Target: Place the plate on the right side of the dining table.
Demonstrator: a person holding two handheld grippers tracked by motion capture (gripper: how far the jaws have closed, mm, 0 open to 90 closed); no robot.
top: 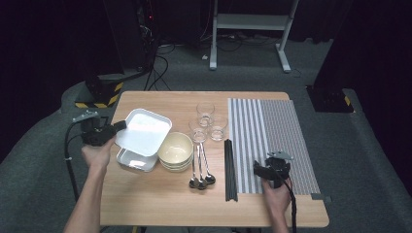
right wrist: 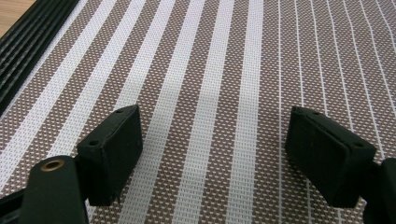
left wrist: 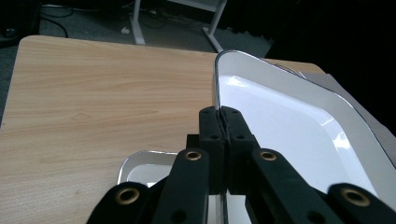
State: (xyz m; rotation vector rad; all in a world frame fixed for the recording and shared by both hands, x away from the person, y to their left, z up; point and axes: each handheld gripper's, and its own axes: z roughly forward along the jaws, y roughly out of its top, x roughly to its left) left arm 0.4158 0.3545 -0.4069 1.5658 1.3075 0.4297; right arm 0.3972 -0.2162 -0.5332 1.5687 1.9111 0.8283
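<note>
My left gripper (top: pixel 120 125) (left wrist: pixel 223 122) is shut on the rim of a white rectangular plate (top: pixel 144 132) (left wrist: pixel 285 116), which hangs tilted above a second white plate (top: pixel 133 160) (left wrist: pixel 142 168) lying on the table. At the near right, my right gripper (top: pixel 260 167) (right wrist: pixel 212 154) stands open just over the striped placemat (top: pixel 272 141) (right wrist: pixel 210 70), nothing between its jaws. A stack of cream bowls (top: pixel 175 150) sits right of the plates. Three glasses (top: pixel 210 122), spoons (top: pixel 200 167) and black chopsticks (top: pixel 230 167) (right wrist: pixel 28 42) lie in the middle.
The wooden table (top: pixel 160 204) (left wrist: pixel 93 93) has bare room along its front edge and far left corner. Behind the table, a white desk frame (top: pixel 250 29) and cables rest on the grey floor.
</note>
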